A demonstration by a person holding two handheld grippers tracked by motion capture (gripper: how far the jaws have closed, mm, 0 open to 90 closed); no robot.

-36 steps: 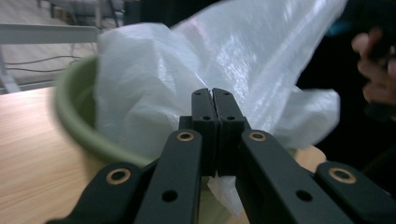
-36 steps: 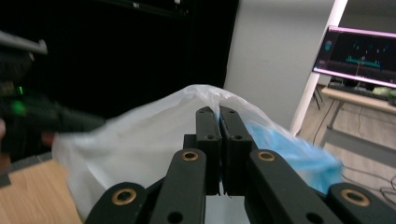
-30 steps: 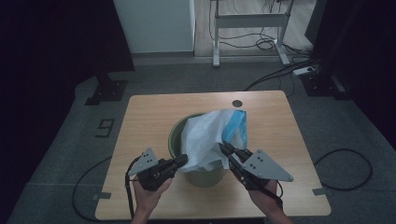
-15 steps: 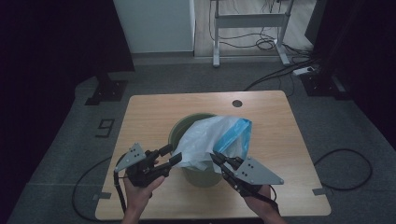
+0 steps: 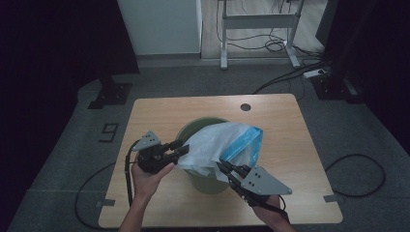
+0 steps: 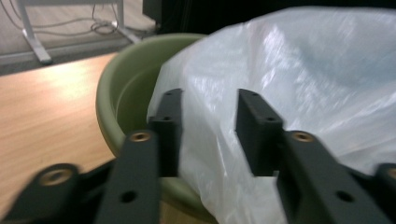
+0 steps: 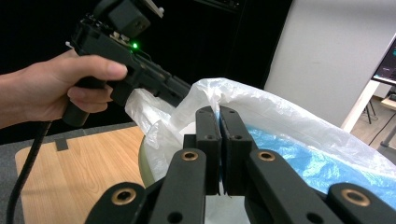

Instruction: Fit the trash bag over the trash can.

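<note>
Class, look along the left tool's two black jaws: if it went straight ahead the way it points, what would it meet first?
Most likely the white plastic bag, which lies directly ahead between the open jaws of the left tool. The green bin sits off to one side; exact depth is unclear.

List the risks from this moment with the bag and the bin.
1. The right tool is shut on the thin plastic bag; a hard pull might tear the film.
2. The left tool is open, its jaws on either side of the bag's film with nothing clamped, so that side might slip off the green bin's rim.
3. The bin stands near the table's front edge; uneven tugging might tip or drag it.
</note>
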